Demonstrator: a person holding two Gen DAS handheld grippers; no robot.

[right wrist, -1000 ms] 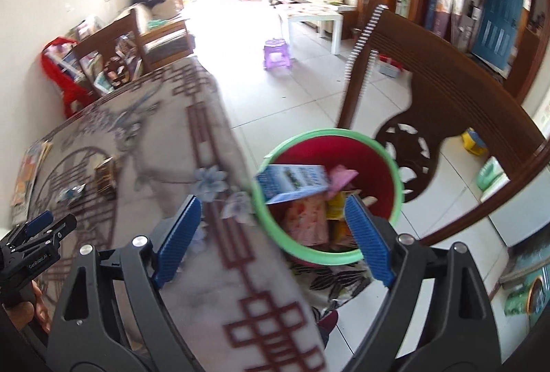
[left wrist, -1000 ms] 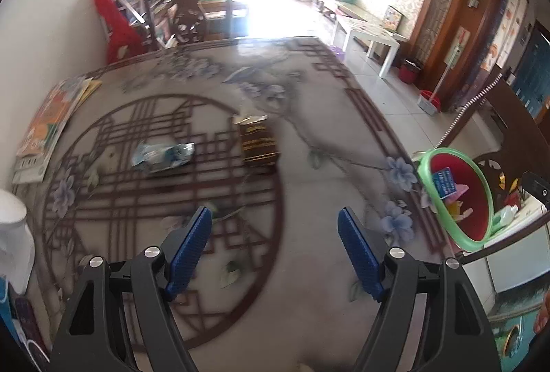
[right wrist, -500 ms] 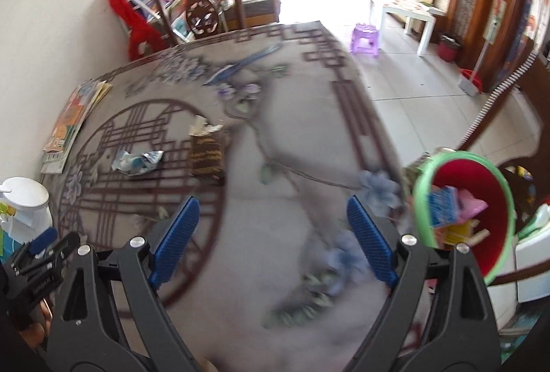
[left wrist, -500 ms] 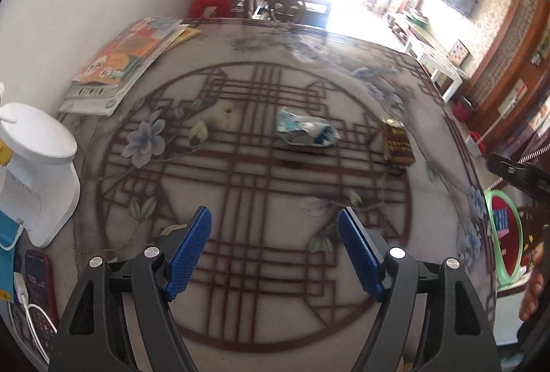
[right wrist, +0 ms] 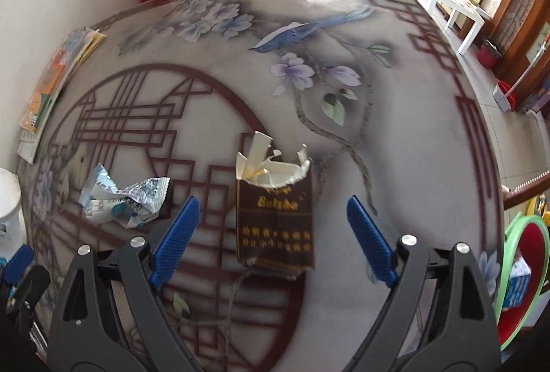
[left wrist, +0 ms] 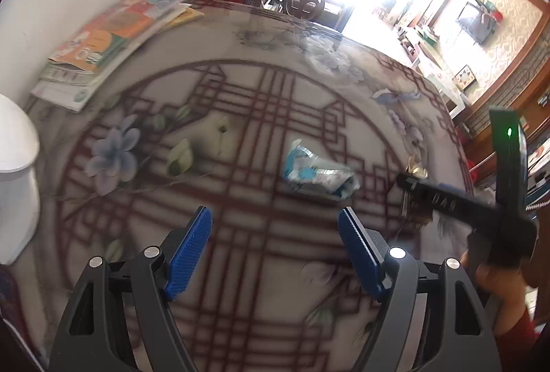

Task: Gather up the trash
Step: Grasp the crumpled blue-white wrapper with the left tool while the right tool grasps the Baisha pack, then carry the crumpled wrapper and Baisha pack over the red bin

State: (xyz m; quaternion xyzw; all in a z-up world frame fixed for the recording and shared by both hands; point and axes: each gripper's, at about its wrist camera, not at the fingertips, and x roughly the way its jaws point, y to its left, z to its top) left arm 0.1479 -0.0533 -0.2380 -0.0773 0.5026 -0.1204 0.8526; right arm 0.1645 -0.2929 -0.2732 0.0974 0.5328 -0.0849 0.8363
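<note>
A: The trash on the table (right wrist: 395,138) is two pieces: a torn brown packet (right wrist: 275,217) lying flat at the middle and a crumpled blue-and-white wrapper (right wrist: 120,200) just to its left. The right gripper (right wrist: 273,234) hangs over the packet, jaws closing a little but wide of it, pads touching nothing. The left gripper (left wrist: 275,250) is spread open and empty, near the wrapper (left wrist: 318,174).

B: What could go wrong?

A: The packet lies flat with torn flaps, so the pads may skid over it or pinch only a flap. The wrapper looks light; a nudge could slide it away. The two grippers are near each other and could collide.

B: And compared with a second ago?

A: Then the right gripper was over the green-rimmed bin (right wrist: 515,275), which now sits at the right edge of its view. The left view has swung from the bin side to the wrapper and the magazines (left wrist: 113,38) by the wall.
</note>
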